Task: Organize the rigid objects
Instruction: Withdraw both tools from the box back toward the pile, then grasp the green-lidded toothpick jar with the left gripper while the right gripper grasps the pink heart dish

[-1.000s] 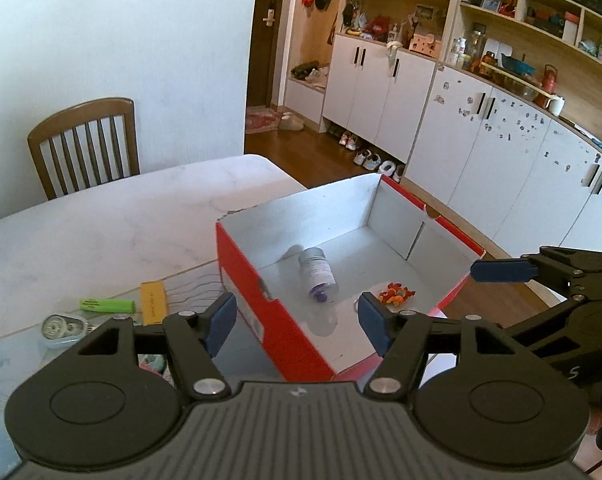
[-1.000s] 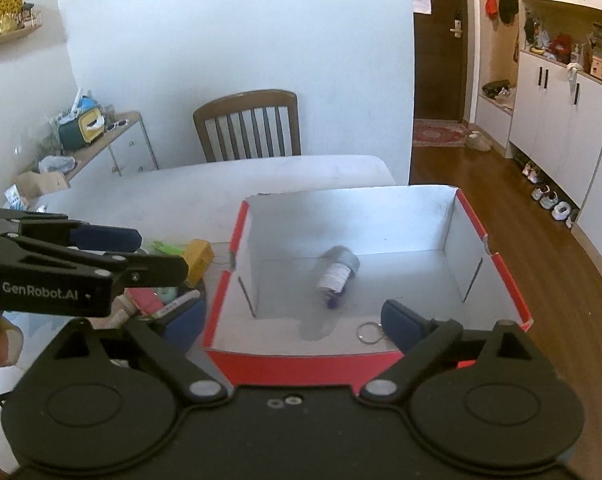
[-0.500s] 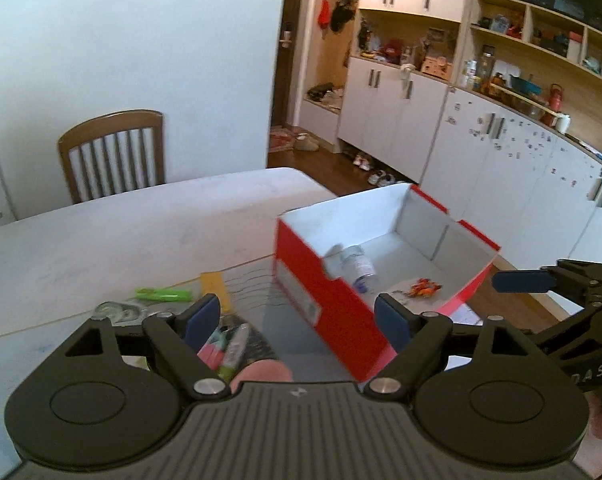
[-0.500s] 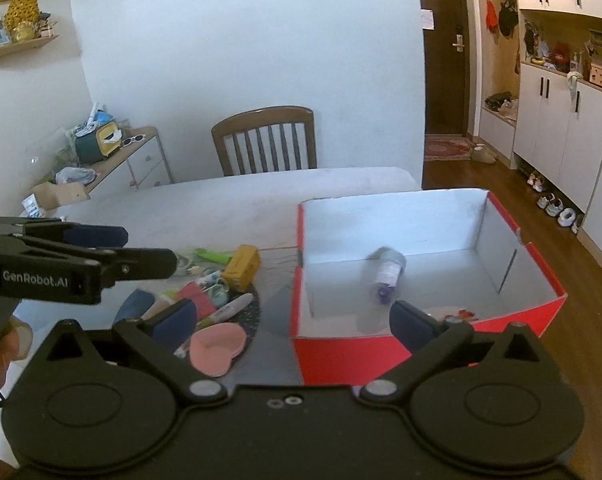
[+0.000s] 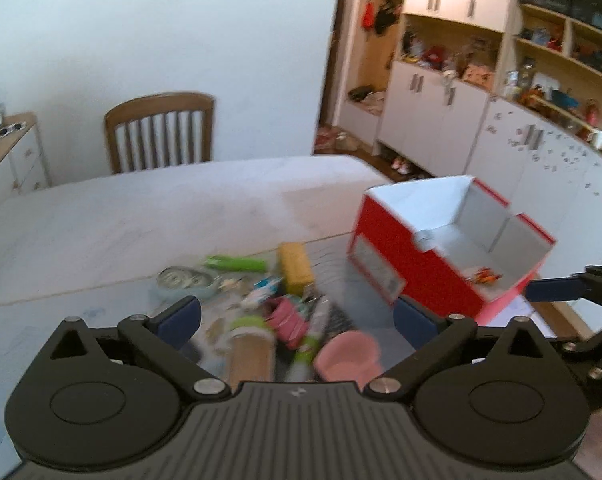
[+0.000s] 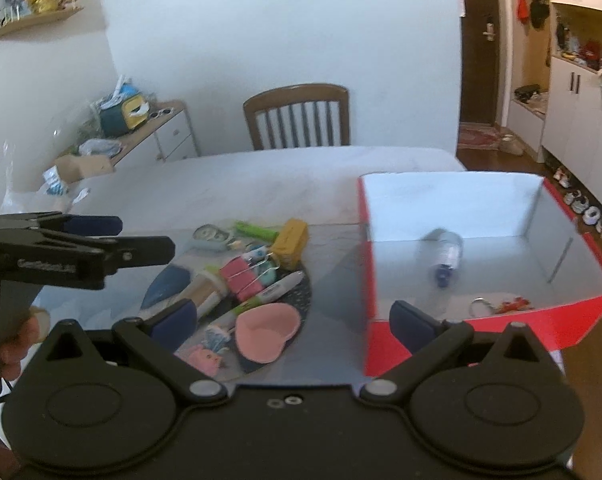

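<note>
The left claw point(image 5: 297, 320) hangs wide open and empty above a heap of small things on the pale counter point(image 5: 141, 216). The right claw point(image 6: 291, 318) is likewise spread wide with nothing between its fingers, held over the gap between the heap and a red box point(image 6: 481, 328).

In the right wrist view, the heap sits at about 10 o'clock from the claw: a pink heart-shaped dish point(image 6: 267, 326) nearest, a white pen point(image 6: 279, 288) just beyond it, a pink block point(image 6: 241, 278) wrapped with wire, a yellow box point(image 6: 291, 242) at the far edge, a green marker point(image 6: 257, 230) behind that, and a tape dispenser point(image 6: 209, 236) at the far left.

The red box stands at 2 o'clock, open-topped with white inner walls. Inside lie a small bottle point(image 6: 447, 256) on its side and, nearer the front wall, a keyring with an orange charm point(image 6: 501, 304).

A wooden chair point(image 6: 297, 116) stands at 12 o'clock behind the counter.

The left wrist view is motion-blurred.
</note>
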`<state>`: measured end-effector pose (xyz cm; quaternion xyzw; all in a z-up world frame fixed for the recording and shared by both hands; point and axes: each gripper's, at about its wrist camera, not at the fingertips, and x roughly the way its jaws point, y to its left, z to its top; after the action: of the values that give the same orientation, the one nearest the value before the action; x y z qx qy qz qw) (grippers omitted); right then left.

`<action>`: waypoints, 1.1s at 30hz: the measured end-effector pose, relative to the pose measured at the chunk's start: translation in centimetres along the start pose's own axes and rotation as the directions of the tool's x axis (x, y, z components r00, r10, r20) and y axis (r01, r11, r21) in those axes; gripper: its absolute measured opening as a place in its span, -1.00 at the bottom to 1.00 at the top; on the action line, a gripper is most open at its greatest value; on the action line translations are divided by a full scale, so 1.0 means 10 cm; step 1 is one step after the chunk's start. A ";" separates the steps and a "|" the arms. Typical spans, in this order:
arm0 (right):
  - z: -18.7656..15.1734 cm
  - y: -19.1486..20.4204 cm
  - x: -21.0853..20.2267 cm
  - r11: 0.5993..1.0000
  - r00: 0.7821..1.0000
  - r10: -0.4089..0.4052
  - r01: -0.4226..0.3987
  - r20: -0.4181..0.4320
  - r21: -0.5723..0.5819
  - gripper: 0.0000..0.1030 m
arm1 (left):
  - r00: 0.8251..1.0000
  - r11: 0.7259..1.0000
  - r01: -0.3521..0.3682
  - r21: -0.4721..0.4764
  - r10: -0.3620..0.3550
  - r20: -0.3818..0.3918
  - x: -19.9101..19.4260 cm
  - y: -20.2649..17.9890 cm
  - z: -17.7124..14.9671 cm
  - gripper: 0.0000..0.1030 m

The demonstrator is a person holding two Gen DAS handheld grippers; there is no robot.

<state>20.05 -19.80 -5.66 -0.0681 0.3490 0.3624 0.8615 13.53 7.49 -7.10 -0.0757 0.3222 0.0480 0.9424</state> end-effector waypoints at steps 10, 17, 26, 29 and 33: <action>-0.15 0.29 0.47 0.995 0.998 -0.042 0.037 -0.053 -0.088 0.99 | 0.993 0.995 -0.079 -0.054 0.074 -0.097 0.47 0.33 -0.22 1.00; -0.26 0.32 0.83 0.988 0.990 -0.096 0.082 -0.107 -0.129 0.94 | 0.986 0.995 -0.082 -0.056 0.073 -0.147 0.72 0.41 -0.31 1.00; -0.31 0.33 1.15 0.981 0.980 -0.117 0.090 -0.159 -0.171 0.81 | 0.977 0.993 -0.099 -0.064 0.085 -0.196 0.96 0.44 -0.41 1.00; -0.34 0.33 1.22 0.982 0.978 -0.105 0.073 -0.182 -0.177 0.76 | 0.975 0.993 -0.098 -0.059 0.084 -0.208 1.02 0.44 -0.43 1.00; -0.33 0.32 1.31 0.985 0.974 -0.108 0.078 -0.198 -0.155 0.68 | 0.974 0.993 -0.087 -0.076 0.068 -0.217 1.06 0.49 -0.42 0.98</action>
<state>22.51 -11.10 -16.23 -0.1847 0.4051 0.3372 0.8295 18.71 12.04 -17.46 -0.1079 0.4222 0.0900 0.8956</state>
